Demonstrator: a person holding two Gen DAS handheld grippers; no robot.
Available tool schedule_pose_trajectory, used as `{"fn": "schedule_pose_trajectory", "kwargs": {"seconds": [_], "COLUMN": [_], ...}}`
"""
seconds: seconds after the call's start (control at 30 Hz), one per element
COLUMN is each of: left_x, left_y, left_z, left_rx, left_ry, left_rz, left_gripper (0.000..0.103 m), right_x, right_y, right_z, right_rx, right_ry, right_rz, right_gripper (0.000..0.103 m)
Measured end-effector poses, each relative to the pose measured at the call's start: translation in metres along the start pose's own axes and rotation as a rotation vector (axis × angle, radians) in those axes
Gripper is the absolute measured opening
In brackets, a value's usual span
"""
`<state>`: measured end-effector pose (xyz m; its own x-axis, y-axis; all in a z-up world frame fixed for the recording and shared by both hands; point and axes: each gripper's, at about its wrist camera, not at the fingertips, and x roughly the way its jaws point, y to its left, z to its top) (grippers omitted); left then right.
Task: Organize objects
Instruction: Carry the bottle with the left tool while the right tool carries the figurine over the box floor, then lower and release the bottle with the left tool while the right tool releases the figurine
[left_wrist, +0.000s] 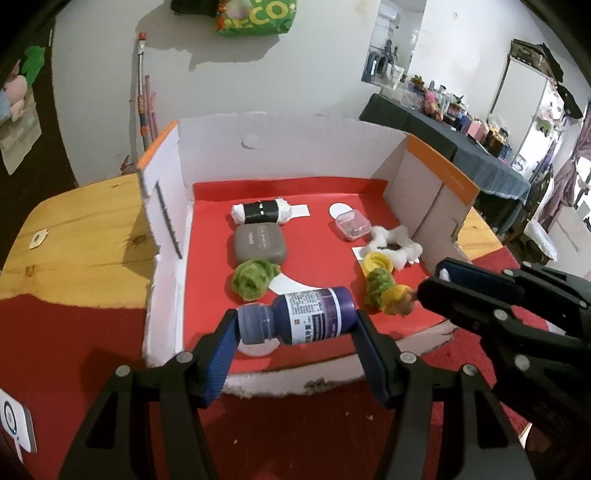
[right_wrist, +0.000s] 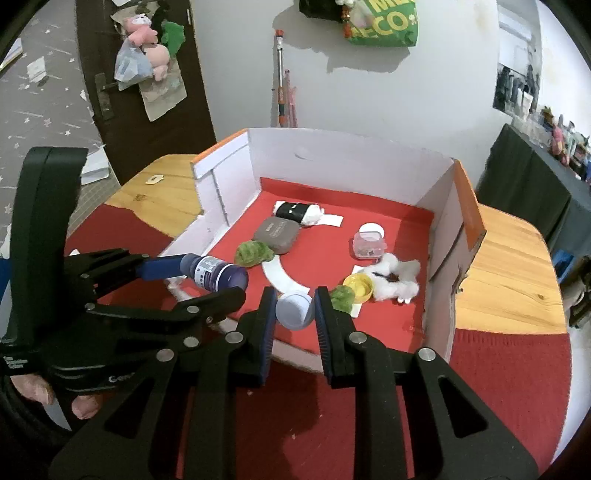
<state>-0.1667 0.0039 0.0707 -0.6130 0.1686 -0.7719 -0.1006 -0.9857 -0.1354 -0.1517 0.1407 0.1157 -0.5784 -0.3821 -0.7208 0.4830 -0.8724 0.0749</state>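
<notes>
**Two items in hand, both over the box's near edge**

My left hand-held gripper (left_wrist: 295, 325) is closed about halfway on a purple plastic bottle with a white printed label (left_wrist: 306, 317), held lying sideways: one pad presses on the dark cap, the other on the base. My right hand-held gripper (right_wrist: 295, 314) is clamped as tight as it goes on a small round pale-blue lid-like piece (right_wrist: 294, 310); I cannot tell just what it is.

Both hang above the near rim of the open white cardboard box with a red floor (left_wrist: 207, 155), which sits on the wooden bench (left_wrist: 81, 236). In the left wrist view, a grey rounded case (left_wrist: 260, 243) lies at 12 o'clock from the bottle, a green fuzzy ball (left_wrist: 253, 278) at 11 o'clock, and a clear plastic tub (left_wrist: 352, 223) and a white fluffy flower (left_wrist: 395, 245) at 1 o'clock.

I judge the step to be placing each piece on a white paper marker on the red floor. To do it well, I should keep the bottle level, since an end-to-end grip can let it pivot, lower it until it rests, then open. The two grippers are close together, so I should set one down at a time.
</notes>
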Motion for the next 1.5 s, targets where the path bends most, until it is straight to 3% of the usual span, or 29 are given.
{"fn": "schedule_pose_trajectory", "kwargs": {"seconds": [0.37,0.73,1.5], "left_x": [0.025,0.037,0.047], "left_y": [-0.011,-0.008,0.008], "left_z": [0.001,-0.003,0.009], "left_rx": [0.048,0.081,0.065], "left_ry": [0.056,0.1,0.094], "left_rz": [-0.028,-0.011,0.028], "left_gripper": [0.063,0.063,0.063], "right_x": [0.029,0.036,0.069], "right_y": [-0.027,-0.028,-0.037], "right_z": [-0.007,-0.014,-0.012], "right_rx": [0.053,0.058,0.085], "right_ry": [0.066,0.113,0.158], "right_rz": [-0.015,-0.013,-0.009], "right_gripper": [0.02,0.02,0.02]}}
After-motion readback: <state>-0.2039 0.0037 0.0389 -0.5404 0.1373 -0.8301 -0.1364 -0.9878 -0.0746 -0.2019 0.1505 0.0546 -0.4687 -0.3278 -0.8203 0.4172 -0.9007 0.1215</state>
